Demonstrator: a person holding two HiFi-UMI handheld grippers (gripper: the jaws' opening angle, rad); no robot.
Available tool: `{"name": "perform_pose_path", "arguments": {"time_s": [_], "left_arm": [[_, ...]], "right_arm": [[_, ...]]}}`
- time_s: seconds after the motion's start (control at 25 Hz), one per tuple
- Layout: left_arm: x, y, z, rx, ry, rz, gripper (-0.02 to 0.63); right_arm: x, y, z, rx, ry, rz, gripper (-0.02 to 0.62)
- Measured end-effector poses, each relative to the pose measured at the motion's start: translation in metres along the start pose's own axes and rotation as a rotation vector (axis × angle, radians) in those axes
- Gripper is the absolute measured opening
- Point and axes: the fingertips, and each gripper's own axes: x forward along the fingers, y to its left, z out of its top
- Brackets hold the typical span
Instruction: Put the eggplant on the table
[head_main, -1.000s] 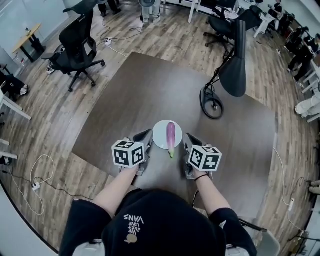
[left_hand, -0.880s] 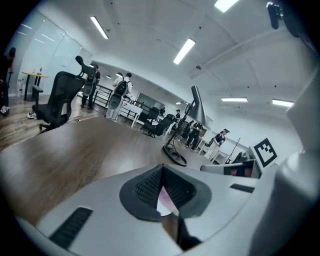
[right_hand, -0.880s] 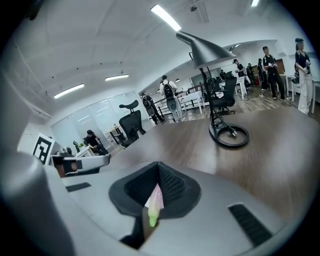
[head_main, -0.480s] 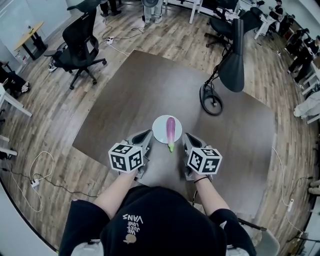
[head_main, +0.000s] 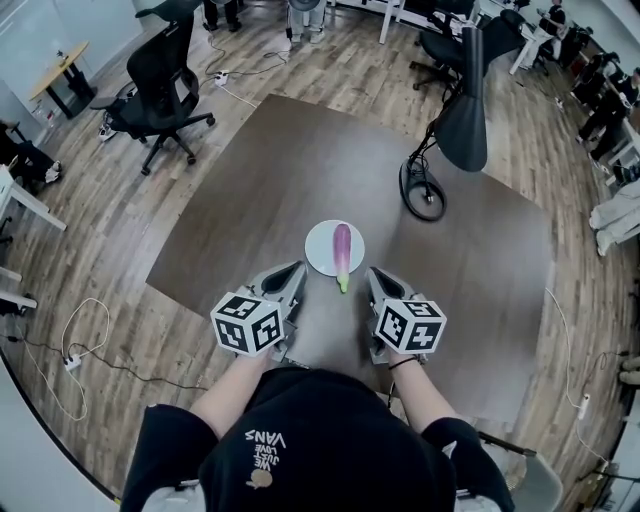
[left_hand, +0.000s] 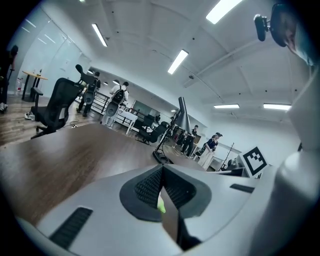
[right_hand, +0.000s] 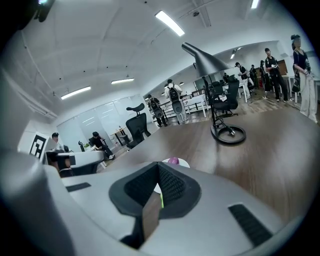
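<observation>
A purple eggplant (head_main: 342, 250) with a green stem lies on a small white plate (head_main: 320, 252) in the middle of the dark brown table (head_main: 250, 190). My left gripper (head_main: 295, 274) sits just short of the plate on its left and my right gripper (head_main: 377, 279) on its right. Both are shut with nothing held. In the left gripper view the left gripper (left_hand: 162, 172) shows only a sliver of the green stem (left_hand: 161, 205) past its closed jaws. In the right gripper view the eggplant's purple end (right_hand: 173, 161) and the plate's rim (right_hand: 184, 163) peek over the right gripper (right_hand: 159, 172).
A black desk lamp stands on the table at the back right, with its round base (head_main: 423, 199) and its shade (head_main: 466, 131) hanging over the surface. An office chair (head_main: 158, 82) is on the floor at the far left. Cables lie on the floor at the left.
Both grippers have drawn back towards me, away from the plate, and risen slightly. The eggplant and plate have stayed put.
</observation>
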Motion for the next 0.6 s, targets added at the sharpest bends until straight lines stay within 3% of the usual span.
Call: {"name": "perform_pose_path", "arguments": {"time_s": [0.44,0.6], "left_arm": [[-0.012,-0.008,-0.009,0.001,-0.003,0.004,0.011],[-0.015,-0.013,-0.007,0.047,-0.001,0.007,0.011]], "right_arm": [[-0.015,0.01,-0.002,-0.025,-0.001,-0.001,0.018],[-0.018,0.012,-0.001,-0.034,0.002,-0.001,0.018]]}}
